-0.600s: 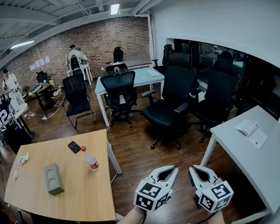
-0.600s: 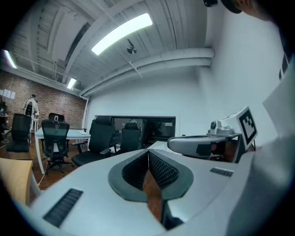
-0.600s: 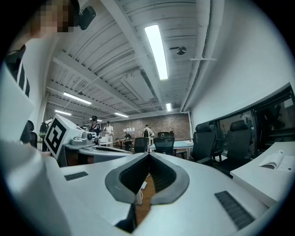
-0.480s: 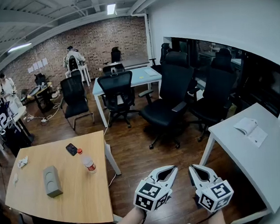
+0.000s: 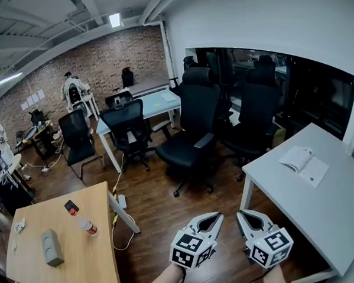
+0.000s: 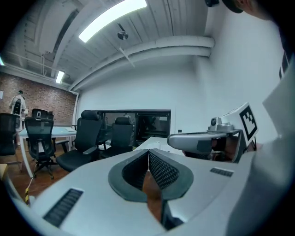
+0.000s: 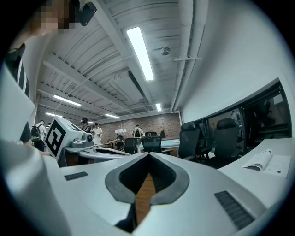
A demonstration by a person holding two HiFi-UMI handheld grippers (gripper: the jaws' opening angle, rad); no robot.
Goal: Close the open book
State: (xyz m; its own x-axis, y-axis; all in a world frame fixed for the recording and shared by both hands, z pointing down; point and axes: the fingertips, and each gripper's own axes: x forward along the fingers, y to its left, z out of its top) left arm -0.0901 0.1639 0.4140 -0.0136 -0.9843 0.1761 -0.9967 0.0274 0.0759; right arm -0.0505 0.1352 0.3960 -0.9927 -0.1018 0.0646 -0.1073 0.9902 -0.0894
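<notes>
White pages lay spread on the open book [image 5: 303,164], right of centre in the head view, on a pale grey table [image 5: 299,211]. Its left half arched upward, its right page lay flat, and it sat askew to the table's edges, set in from the left edge with bare tabletop all round it. At bottom centre, the left gripper [image 5: 217,215] and the right gripper [image 5: 240,214] were held side by side, each with its jaws pressed together and nothing between them, both well apart from the book. Dark wooden floor [image 5: 163,212] lay open ahead of them up to the table's near left corner. Black office chairs [image 5: 191,137] stood above centre, by the table's far left side. A wooden table [image 5: 64,256] filled the lower left.
</notes>
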